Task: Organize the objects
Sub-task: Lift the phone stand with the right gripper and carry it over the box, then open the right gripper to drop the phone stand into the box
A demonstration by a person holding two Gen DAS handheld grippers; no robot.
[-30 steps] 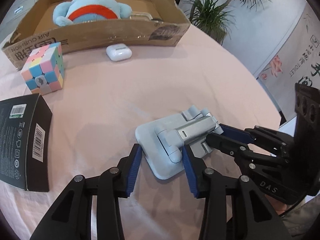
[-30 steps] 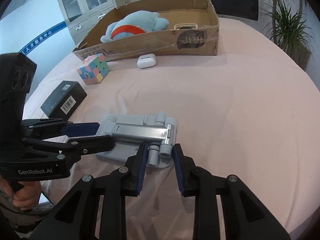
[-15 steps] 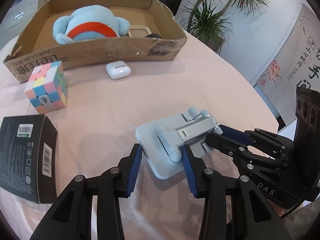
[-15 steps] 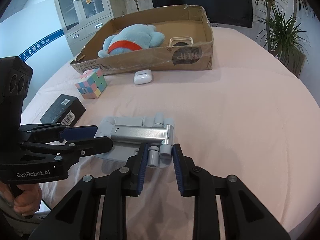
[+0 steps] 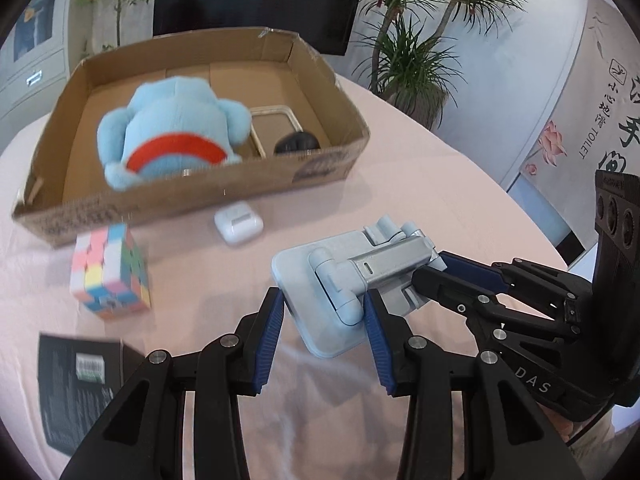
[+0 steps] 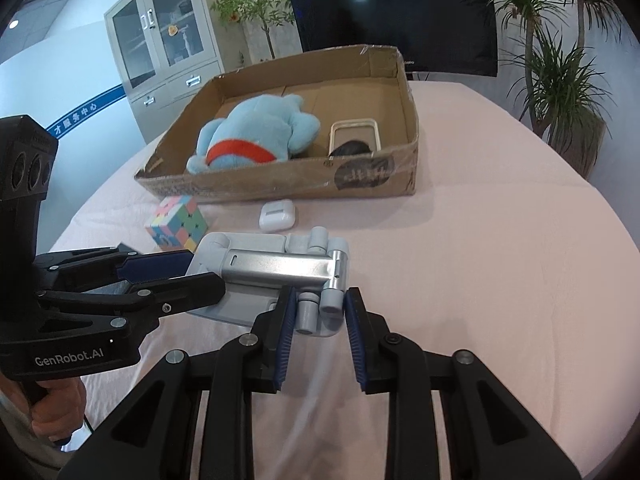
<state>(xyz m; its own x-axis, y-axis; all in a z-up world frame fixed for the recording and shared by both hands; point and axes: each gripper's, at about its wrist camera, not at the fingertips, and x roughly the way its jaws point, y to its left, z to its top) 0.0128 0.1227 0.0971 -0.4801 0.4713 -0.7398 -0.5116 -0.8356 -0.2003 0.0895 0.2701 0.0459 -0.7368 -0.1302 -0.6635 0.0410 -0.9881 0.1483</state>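
A folded pale blue and silver phone stand (image 5: 372, 268) (image 6: 276, 266) hangs just above the pink tablecloth, held from both ends. My left gripper (image 5: 324, 304) (image 6: 200, 274) is shut on its flat base. My right gripper (image 6: 320, 304) (image 5: 432, 276) is shut on the hinge end. Behind it stands an open cardboard box (image 5: 200, 200) (image 6: 280, 184) holding a blue plush toy (image 5: 172, 128) (image 6: 256, 136), a clear phone case (image 5: 276, 124) (image 6: 354, 132) and a small black object (image 5: 296, 144).
A white earbud case (image 5: 238, 222) (image 6: 277, 216) and a pastel puzzle cube (image 5: 110, 272) (image 6: 176, 222) lie on the round table in front of the box. A black carton (image 5: 76, 384) lies near the left edge. Potted plants, a dark screen and a cabinet stand beyond.
Both grippers have risen with the stand still clamped between them. The box, cube and earbud case sit lower in both views, and more of the room behind shows.
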